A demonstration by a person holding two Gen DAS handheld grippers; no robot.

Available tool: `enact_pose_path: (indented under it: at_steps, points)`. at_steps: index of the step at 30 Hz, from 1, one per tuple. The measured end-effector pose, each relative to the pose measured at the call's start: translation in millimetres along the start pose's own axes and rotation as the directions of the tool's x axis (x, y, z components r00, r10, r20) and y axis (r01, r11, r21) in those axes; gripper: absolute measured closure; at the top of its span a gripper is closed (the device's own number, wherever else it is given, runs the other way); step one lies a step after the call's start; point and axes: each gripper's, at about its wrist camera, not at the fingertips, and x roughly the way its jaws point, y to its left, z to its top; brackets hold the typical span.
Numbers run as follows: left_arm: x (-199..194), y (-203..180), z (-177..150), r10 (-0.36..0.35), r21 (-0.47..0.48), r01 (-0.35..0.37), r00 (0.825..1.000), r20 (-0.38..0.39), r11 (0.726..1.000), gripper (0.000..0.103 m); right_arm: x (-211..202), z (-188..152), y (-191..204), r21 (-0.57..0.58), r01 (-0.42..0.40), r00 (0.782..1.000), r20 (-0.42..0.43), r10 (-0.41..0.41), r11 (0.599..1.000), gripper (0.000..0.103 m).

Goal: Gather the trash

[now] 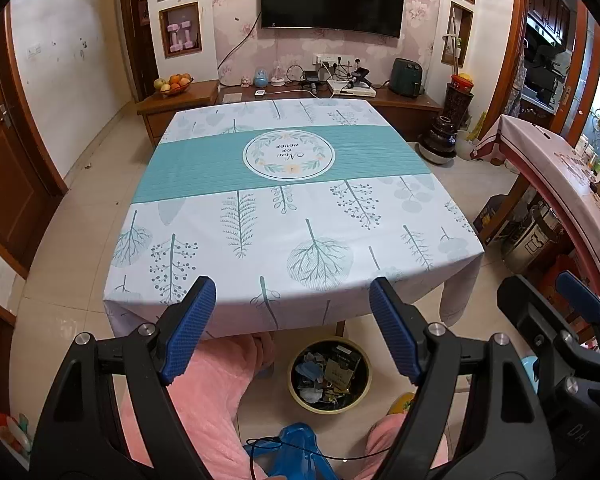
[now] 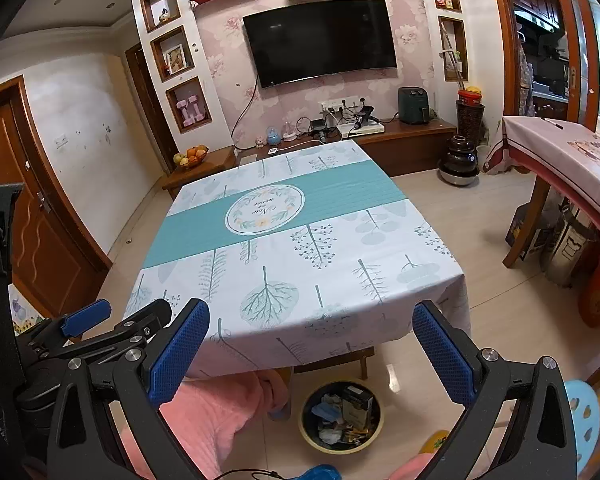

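My left claw (image 1: 292, 328) hangs over the near edge of the counter (image 1: 284, 200), its blue-padded fingers (image 1: 188, 328) spread wide with nothing between them. My right claw (image 2: 312, 352) is held just beside it at the same tilt, angled downward, its jaws likewise wide apart and empty; in the left wrist view its black frame shows at the right border. The counter is draped in a pale tablecloth (image 2: 300, 264) printed with grey-blue leaves and trees, crossed by a teal band that bears a round floral emblem (image 1: 289, 155); its surface carries no loose items. The trash sits in the bin (image 1: 330, 376), a round pail with a yellowish rim standing on the tiled floor (image 1: 80, 220) below the counter's near edge, between my knees. Inside it lie crumpled wrappers, a dark carton and scraps of paper, packed together so that single pieces are hard to tell apart. My pink-clad leg (image 1: 212, 392) runs under the cloth to the left of the bin. A blue plastic stool (image 1: 296, 448) appears at the lower edge of the left wrist view. Beyond the counter, a dark television (image 2: 320, 40) hangs on floral wallpaper above a low wooden cabinet (image 2: 412, 140), with a fruit bowl (image 1: 173, 83) at the cabinet's left end.
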Motion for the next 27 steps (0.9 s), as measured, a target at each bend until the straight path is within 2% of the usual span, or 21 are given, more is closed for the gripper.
enact_pose_path:
  at_steps: [27]
  points:
    - [7, -2, 9, -0.002, 0.007, 0.002, 1.0, -0.006, 1.0, 0.026, -5, -2, -4, -0.002, 0.014, 1.0, 0.013, -0.014, 1.0, 0.0]
